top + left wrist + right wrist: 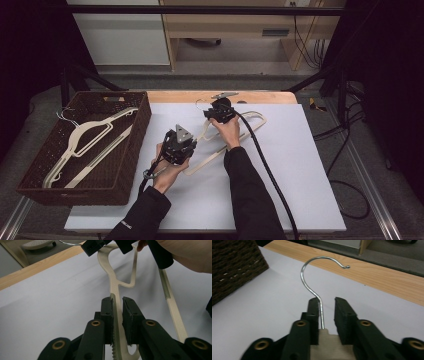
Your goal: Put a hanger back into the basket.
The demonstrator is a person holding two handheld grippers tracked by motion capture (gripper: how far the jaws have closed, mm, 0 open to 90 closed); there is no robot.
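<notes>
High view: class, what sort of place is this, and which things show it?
Probably a lab or workshop bench set up for recording, not a home: a white board laid over a wooden tabletop, loose cables on the floor, and dark frame rails around it.

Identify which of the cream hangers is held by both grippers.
The hanger on the white board, not those in the basket: left gripper grips its arm, right gripper its neck.

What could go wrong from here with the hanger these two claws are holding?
1. The right claw grips the hanger at the block under its hook; the thin wire lies against one pad, so it might bend or twist out.
2. The left claw pinches one narrow arm, so the hanger could flex or pivot when lifted.
3. The basket already holds another hanger; hooks and arms might tangle on the way in.
</notes>
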